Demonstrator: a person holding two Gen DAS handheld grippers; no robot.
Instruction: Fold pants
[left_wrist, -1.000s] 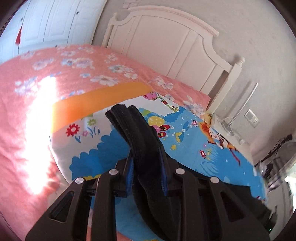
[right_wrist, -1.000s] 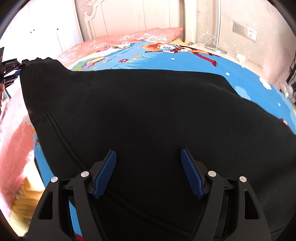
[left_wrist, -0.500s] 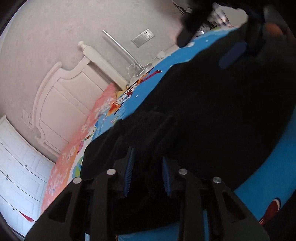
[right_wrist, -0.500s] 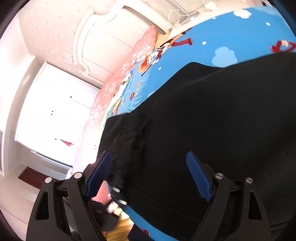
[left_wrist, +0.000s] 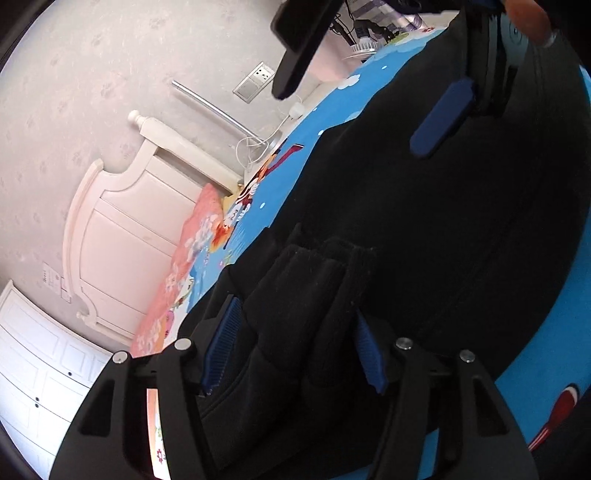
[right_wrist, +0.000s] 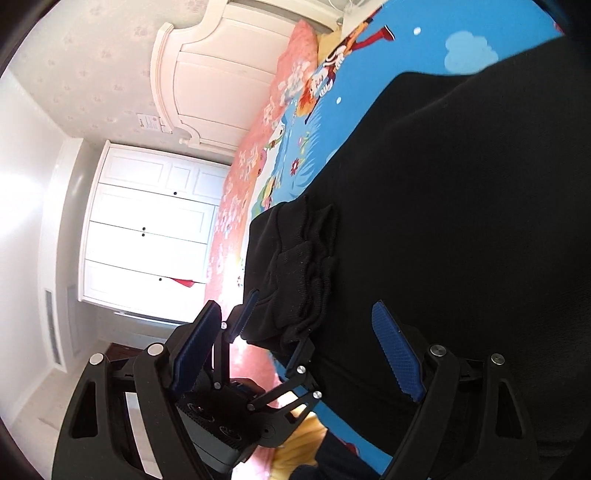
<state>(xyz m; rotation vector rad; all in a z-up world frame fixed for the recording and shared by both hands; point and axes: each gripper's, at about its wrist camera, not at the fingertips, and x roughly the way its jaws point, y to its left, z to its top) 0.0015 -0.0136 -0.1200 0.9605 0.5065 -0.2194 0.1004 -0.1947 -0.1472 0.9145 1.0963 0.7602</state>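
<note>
One pair of black pants (left_wrist: 424, 229), matte and soft, spread flat across the blue cartoon-print sheet (left_wrist: 332, 110) of the bed, dark enough that seams barely show. Ribbed, gathered band (left_wrist: 317, 280) bunched into thick vertical folds at the near edge of the bed, doubled over on itself; same band (right_wrist: 303, 266) seen from the right wrist as a crumpled stack of ridges at the corner of the cloth. Rest of the fabric smooth, with one faint seam line running off toward the far side.

Left gripper (left_wrist: 291, 347) at the near edge, jaws opening, the ribbed band lying between the blue pads (left_wrist: 221, 343) but no longer pinched; a gap visible on either side of the cloth. Same tool (right_wrist: 258, 325) visible from the right wrist, low at the edge of the bed. Right gripper (right_wrist: 295, 354) spread wide, nothing clamped, black fabric only beneath and beyond it; its blue pad (left_wrist: 443, 118) also visible from the left wrist, over the far part of the pants.

Two grippers in all, four blue pads. One pink floral blanket (right_wrist: 258, 147) along the sheet's far edge. One white headboard (left_wrist: 122, 229). One white wardrobe (right_wrist: 147, 221), brightly lit. One wall socket plate (left_wrist: 255, 86).
</note>
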